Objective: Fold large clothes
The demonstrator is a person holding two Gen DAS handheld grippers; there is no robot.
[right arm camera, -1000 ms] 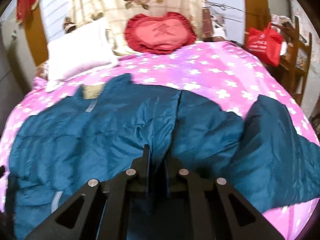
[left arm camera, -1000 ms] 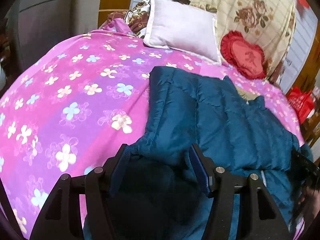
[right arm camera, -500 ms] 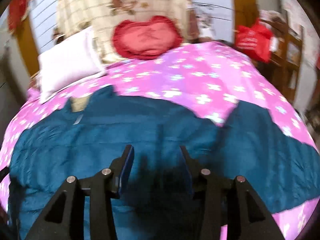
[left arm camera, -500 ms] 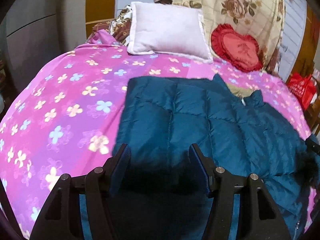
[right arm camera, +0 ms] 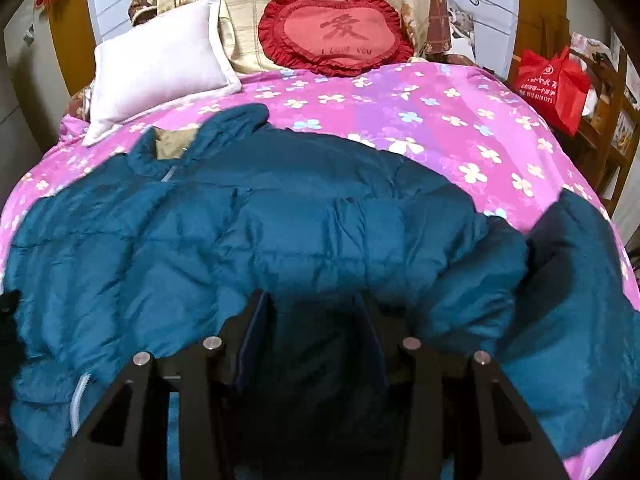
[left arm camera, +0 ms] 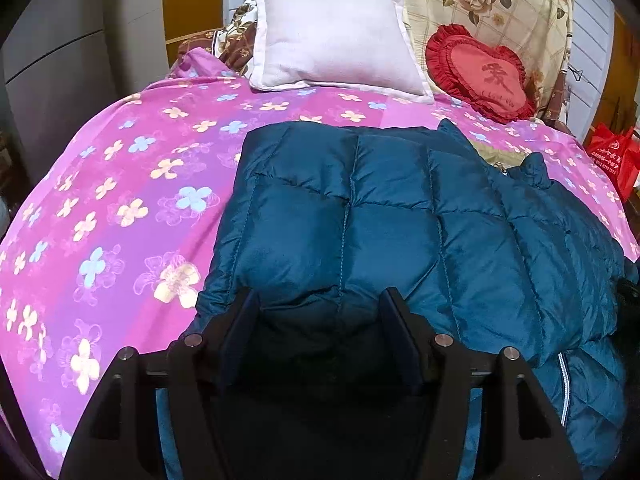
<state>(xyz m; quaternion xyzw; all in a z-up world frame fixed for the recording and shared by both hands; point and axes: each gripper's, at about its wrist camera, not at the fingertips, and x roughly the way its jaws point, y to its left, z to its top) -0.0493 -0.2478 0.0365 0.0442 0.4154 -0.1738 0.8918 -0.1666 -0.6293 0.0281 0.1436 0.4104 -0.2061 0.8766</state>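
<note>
A large teal quilted down jacket [left arm camera: 392, 216] lies spread on a pink flowered bedspread [left arm camera: 120, 184]. In the left wrist view its left part is folded over the body. My left gripper [left arm camera: 320, 312] is open just above the jacket's near edge, holding nothing. In the right wrist view the jacket [right arm camera: 224, 232] fills the foreground, with a sleeve [right arm camera: 576, 288] stretched out to the right. My right gripper [right arm camera: 316, 312] is open over the jacket's near edge, empty. The collar with tan lining [right arm camera: 172, 144] points toward the pillows.
A white pillow [left arm camera: 332, 40] and a red heart cushion [left arm camera: 480, 72] lie at the head of the bed against a flowered cloth. A red bag [right arm camera: 552, 84] hangs on a wooden rack right of the bed. A grey cabinet [left arm camera: 52, 80] stands at the left.
My right gripper was shut on the jacket a second ago and has opened, letting it go. The left side of the jacket now lies folded flat. Both grippers have drawn back.
</note>
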